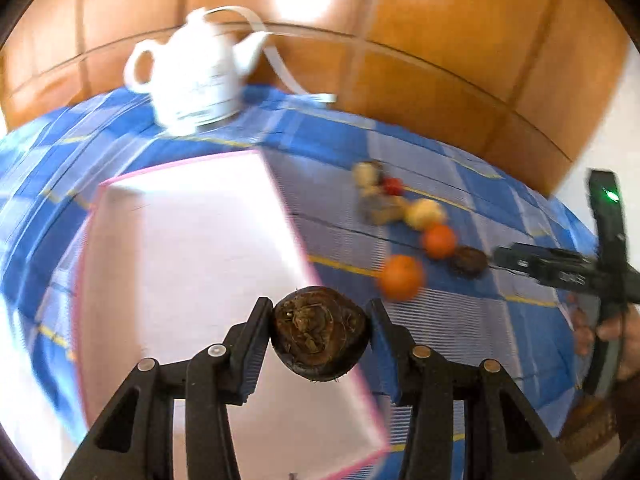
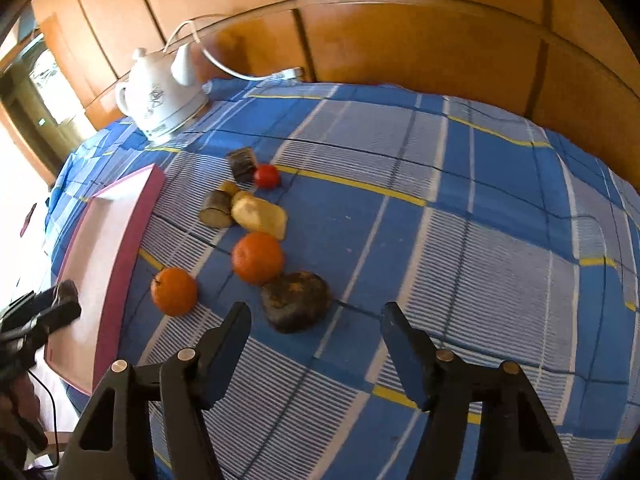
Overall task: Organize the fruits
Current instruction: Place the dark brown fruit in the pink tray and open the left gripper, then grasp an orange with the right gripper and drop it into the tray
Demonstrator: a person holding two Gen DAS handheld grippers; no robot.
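Left tool (image 1: pixel 320 330) clamped on brown root (image 1: pixel 320 334) above pink tray (image 1: pixel 192 248), right tool (image 2: pixel 316 344) wide open, empty, near oranges (image 2: pixel 257 258) on checked cloth (image 2: pixel 460 220).

Glossy wood wall (image 2: pixel 400 40), checked cloth tablecloth (image 2: pixel 480 220).

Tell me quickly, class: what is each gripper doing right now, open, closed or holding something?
Left gripper: closed on a dark brown fruit, above the pink-rimmed tray.
Right gripper: open, holding nothing, above the checked cloth.
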